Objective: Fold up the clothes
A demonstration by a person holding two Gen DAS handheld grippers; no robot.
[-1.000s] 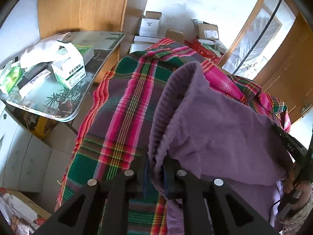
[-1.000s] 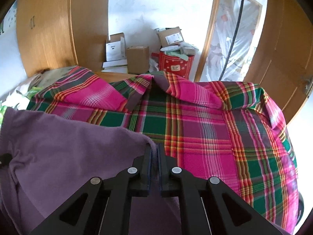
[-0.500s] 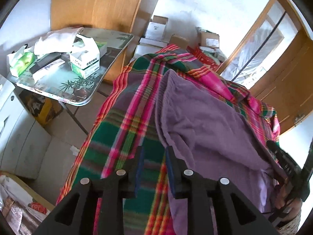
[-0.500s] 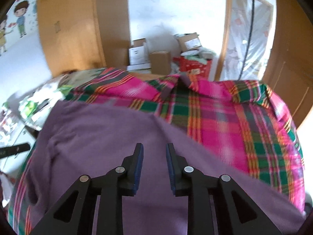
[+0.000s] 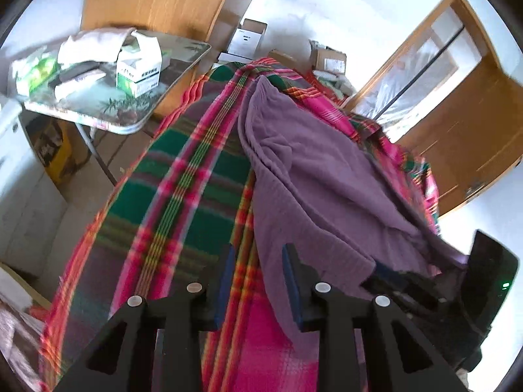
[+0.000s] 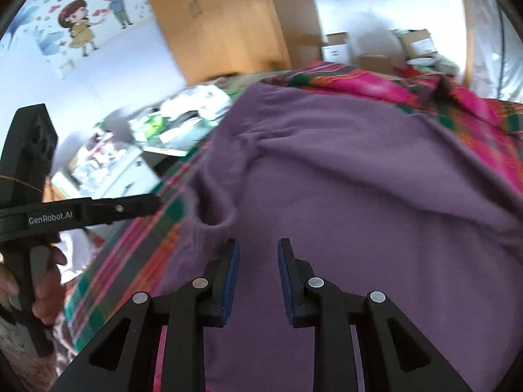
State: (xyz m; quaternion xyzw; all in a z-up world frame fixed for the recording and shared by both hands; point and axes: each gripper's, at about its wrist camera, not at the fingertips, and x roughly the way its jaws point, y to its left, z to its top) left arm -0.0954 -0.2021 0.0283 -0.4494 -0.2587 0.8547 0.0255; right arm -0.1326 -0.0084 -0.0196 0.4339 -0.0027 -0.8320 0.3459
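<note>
A purple knit garment point(image 5: 327, 176) lies spread over a plaid blanket point(image 5: 183, 196) in pink, green and red. In the left wrist view my left gripper point(image 5: 258, 261) is open just above the garment's near left edge, holding nothing. The right wrist view is filled by the same purple garment point(image 6: 359, 170), and my right gripper point(image 6: 258, 254) hovers open over it with empty fingers. At the left of that view is the left gripper's black body point(image 6: 81, 212), with a hand point(image 6: 42, 281) on its handle. The right gripper's body point(image 5: 483, 281) is at the lower right of the left wrist view.
A small table point(image 5: 130, 124) with a tissue box point(image 5: 139, 65) and packets stands left of the bed. Cardboard boxes point(image 5: 328, 58) are stacked at the far wall. A wooden door point(image 5: 464, 124) is on the right. The wall point(image 6: 81, 26) carries cartoon stickers.
Both grippers were shut on the purple garment a second ago. They let go, opened and drew back, and the garment now lies flat on the blanket. The right gripper has swung leftward.
</note>
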